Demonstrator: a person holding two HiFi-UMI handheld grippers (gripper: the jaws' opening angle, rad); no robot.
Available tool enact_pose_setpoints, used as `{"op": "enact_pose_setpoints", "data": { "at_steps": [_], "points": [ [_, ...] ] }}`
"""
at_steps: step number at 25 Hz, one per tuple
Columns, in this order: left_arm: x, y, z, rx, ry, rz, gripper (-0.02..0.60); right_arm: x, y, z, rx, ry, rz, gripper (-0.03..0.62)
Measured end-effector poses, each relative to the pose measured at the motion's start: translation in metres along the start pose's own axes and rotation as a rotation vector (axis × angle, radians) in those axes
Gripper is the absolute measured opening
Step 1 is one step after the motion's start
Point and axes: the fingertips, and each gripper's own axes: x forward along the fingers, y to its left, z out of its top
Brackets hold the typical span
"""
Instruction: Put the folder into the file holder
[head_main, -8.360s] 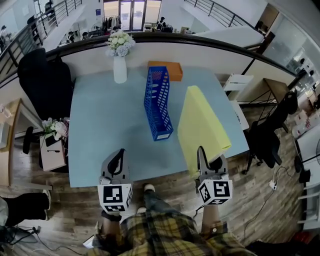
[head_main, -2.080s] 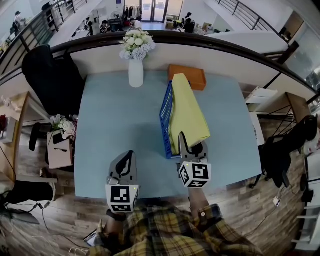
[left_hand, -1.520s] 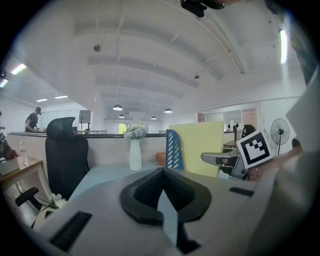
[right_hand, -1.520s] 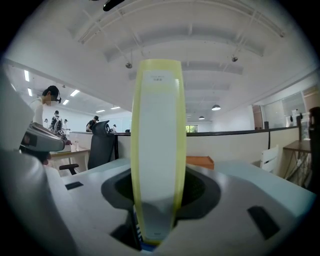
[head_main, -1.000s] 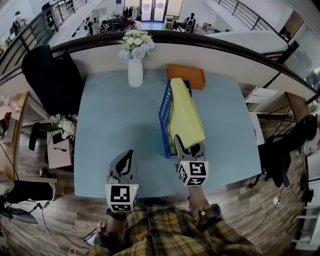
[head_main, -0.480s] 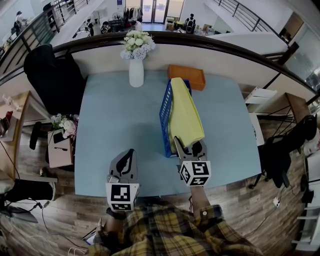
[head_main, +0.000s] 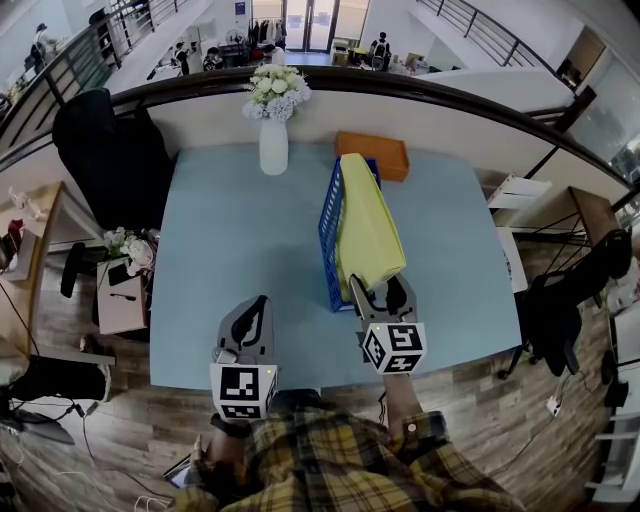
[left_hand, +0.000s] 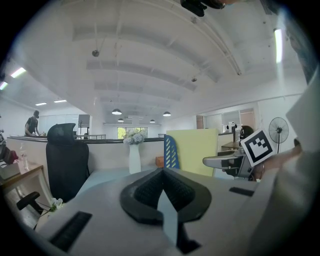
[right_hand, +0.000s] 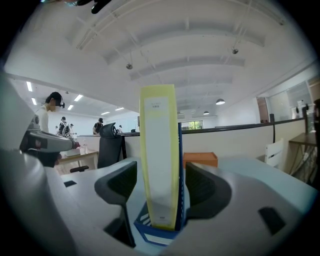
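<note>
Right hand-held gripper (head_main: 375, 283) — jaws just opened, now spread clear on either side of the yellow folder (head_main: 365, 225), which stands upright inside the blue file holder (head_main: 329, 232) at its 12 o'clock. Left hand-held gripper (head_main: 258, 305), at 9 o'clock, is pressed together and empty — placement appears complete.

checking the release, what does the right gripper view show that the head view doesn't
Only the right gripper view: the jaws of the right gripper, just opened, stand clear of the spine of the yellow folder on both sides. Only the head view: the flower vase and the folder's full length in the blue file holder. Both: folder, holder, orange box.
</note>
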Motion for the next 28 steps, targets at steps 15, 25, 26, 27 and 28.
{"op": "enact_pose_setpoints", "data": {
  "at_steps": [15, 25, 26, 27, 28],
  "points": [
    [-0.017, -0.01, 0.005, 0.012, -0.034, -0.002, -0.005, -0.042, 0.004, 0.012, -0.002, -0.022, 0.011, 0.285],
    [-0.022, -0.022, 0.006, 0.012, -0.041, -0.028, -0.005, -0.074, 0.001, 0.022, 0.01, -0.056, 0.028, 0.272],
    [-0.022, -0.023, 0.005, 0.012, -0.04, -0.031, -0.005, -0.077, 0.001, 0.023, 0.01, -0.059, 0.03, 0.263],
    [-0.022, -0.024, 0.005, 0.012, -0.04, -0.034, -0.005, -0.079, 0.001, 0.023, 0.01, -0.062, 0.033, 0.256],
    [-0.021, -0.025, 0.005, 0.012, -0.04, -0.038, -0.005, -0.081, 0.001, 0.024, 0.008, -0.062, 0.037, 0.244]
  ]
}}
